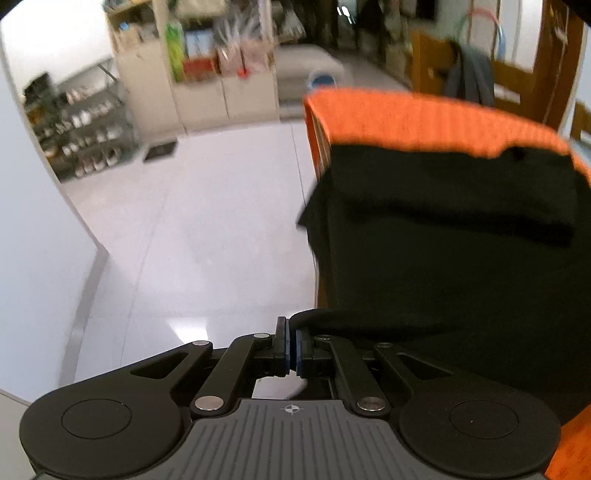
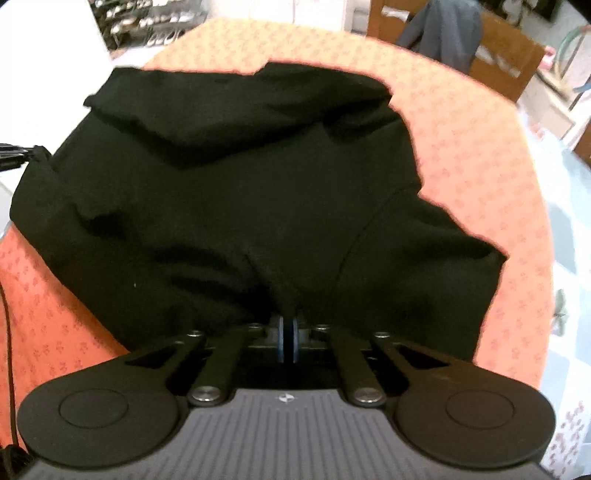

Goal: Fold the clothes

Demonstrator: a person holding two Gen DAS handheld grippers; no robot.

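A black garment (image 2: pixel 236 199) lies spread and rumpled on a table with an orange patterned cloth (image 2: pixel 476 155). My right gripper (image 2: pixel 289 341) is shut on a pinch of its near edge, the fabric bunching up between the blue pads. In the left wrist view the same black garment (image 1: pixel 443 240) drapes over the table's left side, over the orange cloth (image 1: pixel 406 118). My left gripper (image 1: pixel 291 350) is shut on a thin hem of it that curls up from the right. The other gripper's black tip (image 2: pixel 18 155) shows at the far left edge of the right wrist view.
Left of the table lies a glossy white floor (image 1: pixel 184 240). A shoe rack (image 1: pixel 81 125) and shelves (image 1: pixel 221 62) stand at the back. A wooden chair (image 2: pixel 502 55) with a grey garment (image 2: pixel 443 33) over it stands behind the table. A black cable (image 2: pixel 7 332) runs along the cloth's left side.
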